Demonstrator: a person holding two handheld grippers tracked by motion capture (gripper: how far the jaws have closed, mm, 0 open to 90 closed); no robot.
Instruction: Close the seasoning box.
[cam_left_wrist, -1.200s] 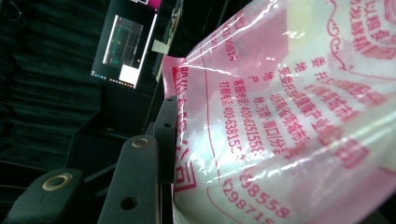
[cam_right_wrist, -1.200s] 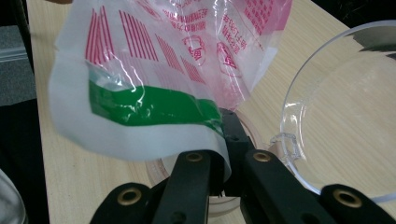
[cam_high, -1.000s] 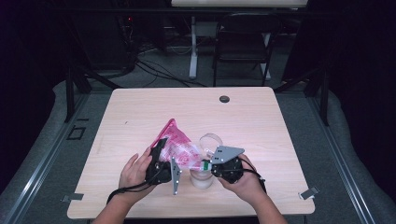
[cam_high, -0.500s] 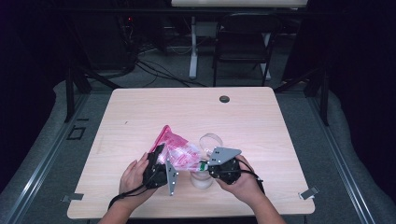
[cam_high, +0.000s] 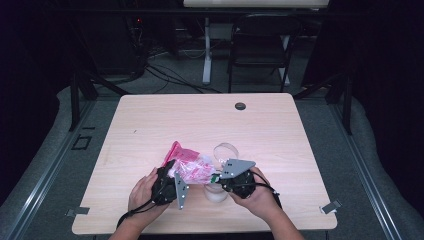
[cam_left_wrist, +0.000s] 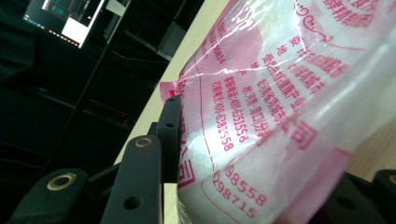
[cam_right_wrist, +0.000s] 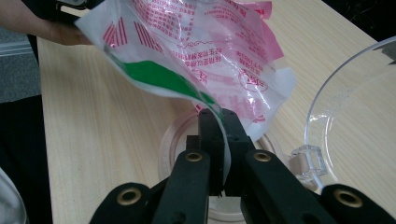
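Both grippers grip one pink-printed plastic bag (cam_high: 192, 167) near the table's (cam_high: 280, 130) six-o'clock edge: left gripper (cam_high: 169, 176) clamps its nine-o'clock end, right gripper (cam_right_wrist: 219, 135) pinches its three-o'clock edge, above a clear jar (cam_high: 216, 192) with hinged lid (cam_right_wrist: 345, 112).

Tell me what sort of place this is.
Probably a lab or recording studio rather than a home: a bare light wooden table stands among black drapes, loose floor cables, a black folding chair, and a lit monitor.
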